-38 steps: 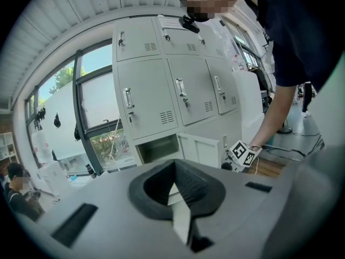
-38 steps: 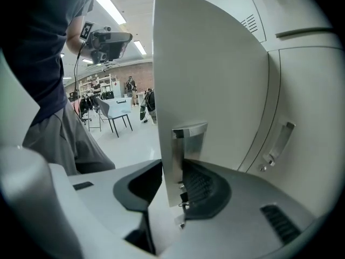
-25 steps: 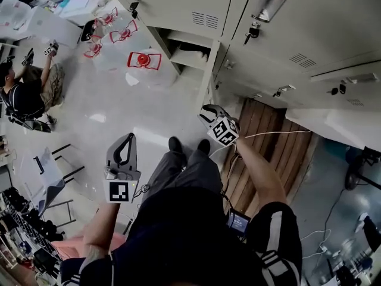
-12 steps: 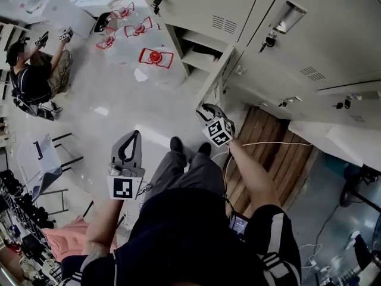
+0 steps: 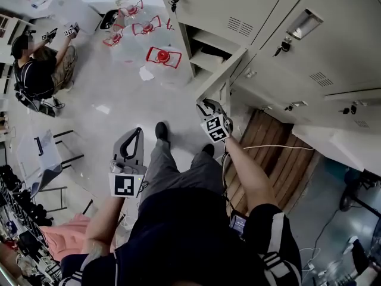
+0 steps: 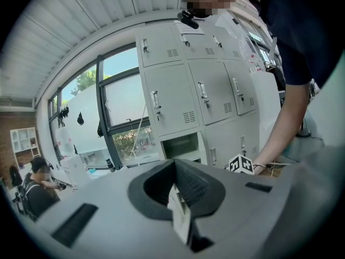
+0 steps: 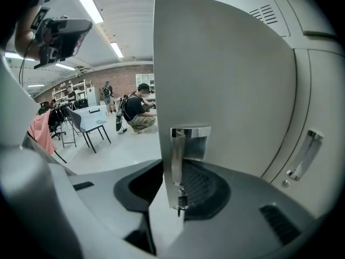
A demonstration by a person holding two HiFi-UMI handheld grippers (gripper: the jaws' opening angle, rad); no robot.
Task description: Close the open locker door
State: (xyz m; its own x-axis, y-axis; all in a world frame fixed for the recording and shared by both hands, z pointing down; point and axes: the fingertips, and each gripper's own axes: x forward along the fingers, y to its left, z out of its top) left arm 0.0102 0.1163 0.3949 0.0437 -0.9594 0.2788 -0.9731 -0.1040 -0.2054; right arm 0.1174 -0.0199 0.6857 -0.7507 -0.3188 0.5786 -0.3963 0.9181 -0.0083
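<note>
The open locker door (image 5: 221, 71) stands out from the bank of grey lockers (image 5: 309, 58), beside its open compartment (image 5: 205, 51). My right gripper (image 5: 206, 106) is shut on the door's free edge. In the right gripper view the door (image 7: 221, 74) runs between the jaws of that gripper (image 7: 173, 183), just below the chrome handle recess (image 7: 188, 139). My left gripper (image 5: 139, 131) hangs over the floor left of my legs, shut and empty. In the left gripper view it (image 6: 175, 183) faces the lockers, with the open compartment (image 6: 180, 146) ahead.
A wooden pallet (image 5: 274, 154) and a white cable (image 5: 271, 147) lie on the floor right of the door. Red frames (image 5: 162, 56) sit on the floor beyond. A person (image 5: 38, 70) crouches at far left, near chairs (image 5: 50, 154).
I have stepped closer to the lockers, left foot forward. The right gripper has stayed on the door edge, and the door shows more of its face. The left gripper has hardly moved.
</note>
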